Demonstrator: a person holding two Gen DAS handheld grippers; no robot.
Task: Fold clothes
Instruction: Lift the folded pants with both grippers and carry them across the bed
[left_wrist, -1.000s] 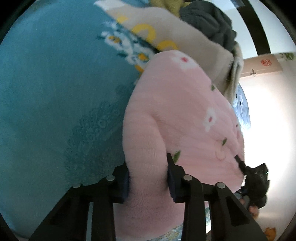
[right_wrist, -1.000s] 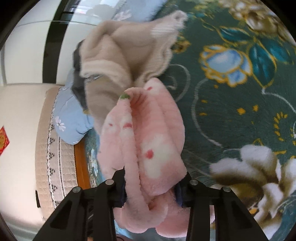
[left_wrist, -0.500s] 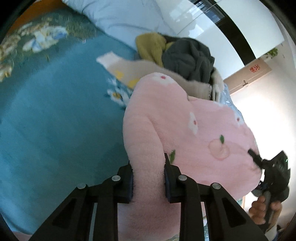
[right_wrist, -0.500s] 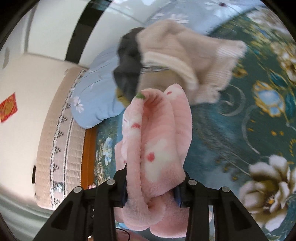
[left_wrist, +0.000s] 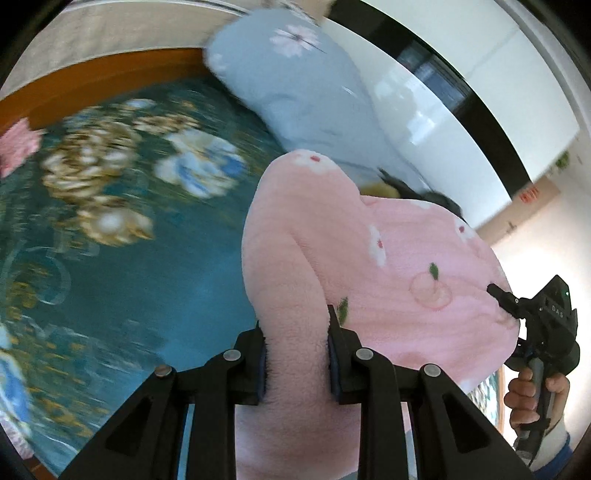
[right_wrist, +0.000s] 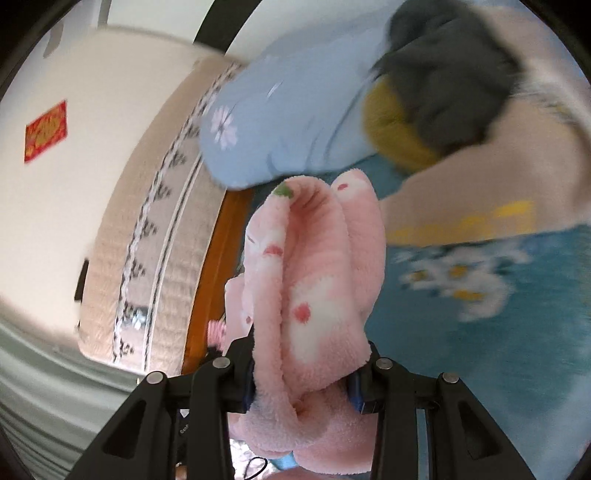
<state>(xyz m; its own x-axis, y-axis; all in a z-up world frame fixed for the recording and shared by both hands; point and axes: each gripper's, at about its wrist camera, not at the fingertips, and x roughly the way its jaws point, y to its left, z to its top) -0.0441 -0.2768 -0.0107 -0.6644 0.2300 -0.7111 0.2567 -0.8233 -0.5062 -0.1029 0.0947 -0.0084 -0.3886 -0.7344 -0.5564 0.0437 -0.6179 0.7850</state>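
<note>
A fluffy pink garment (left_wrist: 399, 266) with white flowers and small fruit prints hangs stretched between both grippers, lifted above the bed. My left gripper (left_wrist: 297, 354) is shut on one bunched edge of it. In the right wrist view my right gripper (right_wrist: 301, 373) is shut on a thick wad of the pink garment (right_wrist: 314, 288). The right gripper (left_wrist: 517, 306) also shows in the left wrist view, held by a hand (left_wrist: 532, 398) at the far corner of the cloth.
A teal floral bedspread (left_wrist: 110, 229) lies below. A light blue pillow (right_wrist: 288, 118) rests by the orange wooden bed frame (right_wrist: 214, 266) and quilted headboard (right_wrist: 147, 229). A pile of beige, grey and mustard clothes (right_wrist: 461, 110) sits next to the pillow.
Both grippers have swung up and toward the head of the bed with the pink garment; the pillow and headboard now fill the views. The grip on the cloth is unchanged.
</note>
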